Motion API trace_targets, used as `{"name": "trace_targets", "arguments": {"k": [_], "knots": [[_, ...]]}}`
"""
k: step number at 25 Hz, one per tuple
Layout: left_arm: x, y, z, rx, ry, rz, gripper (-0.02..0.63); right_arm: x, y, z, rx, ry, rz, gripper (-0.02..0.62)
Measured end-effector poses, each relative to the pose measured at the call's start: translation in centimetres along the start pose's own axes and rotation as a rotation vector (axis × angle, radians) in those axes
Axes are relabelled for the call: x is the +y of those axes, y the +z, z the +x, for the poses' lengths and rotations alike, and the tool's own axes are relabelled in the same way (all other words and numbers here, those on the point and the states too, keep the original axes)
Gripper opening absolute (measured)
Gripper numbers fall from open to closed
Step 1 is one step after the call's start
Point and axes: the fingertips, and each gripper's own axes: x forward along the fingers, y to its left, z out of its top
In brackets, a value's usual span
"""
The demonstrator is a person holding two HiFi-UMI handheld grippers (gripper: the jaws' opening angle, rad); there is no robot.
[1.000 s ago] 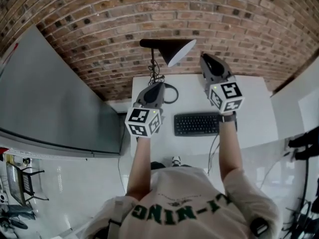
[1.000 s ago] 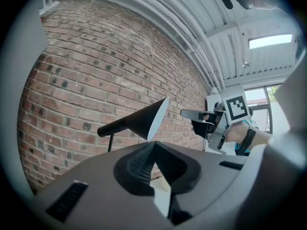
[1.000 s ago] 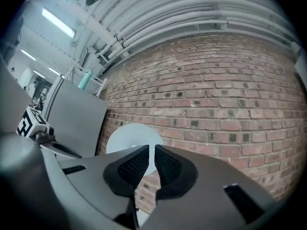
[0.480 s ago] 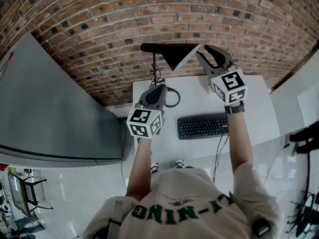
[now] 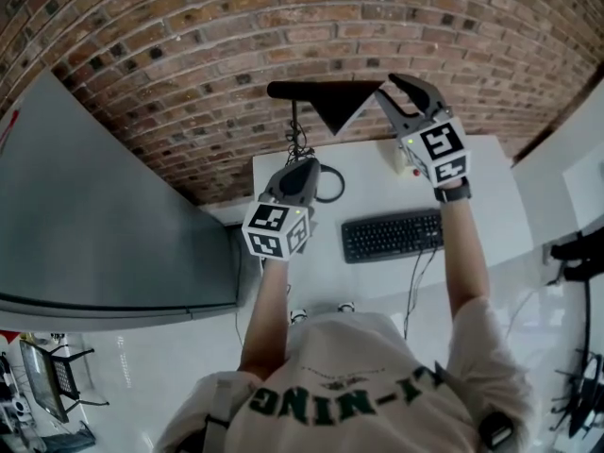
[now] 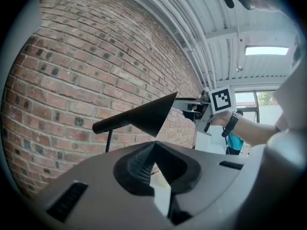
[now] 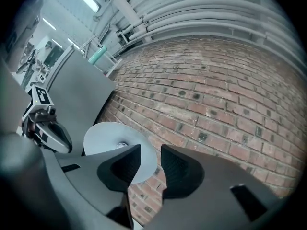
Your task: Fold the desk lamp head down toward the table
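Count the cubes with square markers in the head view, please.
2. The left cube is low in the view, over the left edge of the white table. The right cube is higher, just right of the black lamp shade. None seems hidden.

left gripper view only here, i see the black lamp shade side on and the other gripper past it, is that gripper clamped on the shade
Observer: No. In the right gripper view the right gripper has its fingers apart. They have just been opening, and nothing is pressed between them.
Operator: where's the shade from that side
Observer: The lamp shade turns its white inside toward that camera. It sits partly behind one finger, with its edge showing in the gap.
Operator: anything on the table near the lamp
Observer: In the head view a black keyboard lies on the white table, nearer the person than the lamp.
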Motion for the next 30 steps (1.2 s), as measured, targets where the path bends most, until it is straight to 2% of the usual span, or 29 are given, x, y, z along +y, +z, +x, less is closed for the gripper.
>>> {"name": "trace_targets", "arguments": {"k": [3, 9, 15, 30], "knots": [[0.3, -0.3, 0.1, 0.005, -0.006, -0.004, 0.000, 0.2, 0.0, 0.2, 0.006, -0.005, 0.006, 0.123], [0.8, -0.6, 0.1, 0.013, -0.017, -0.009, 0.000, -0.4, -0.7, 0.3, 0.029, -0.025, 0.003, 0.057], [1.0, -1.1, 0.3, 0.005, -0.041, -0.068, 0.000, -0.2, -0.4, 0.3, 0.024, -0.029, 0.020, 0.052], [1.4, -2.8, 0.7, 0.042, -0.036, -0.075, 0.000, -0.2, -2.2, -0.3, 0.037, -0.044, 0.050, 0.052]]}}
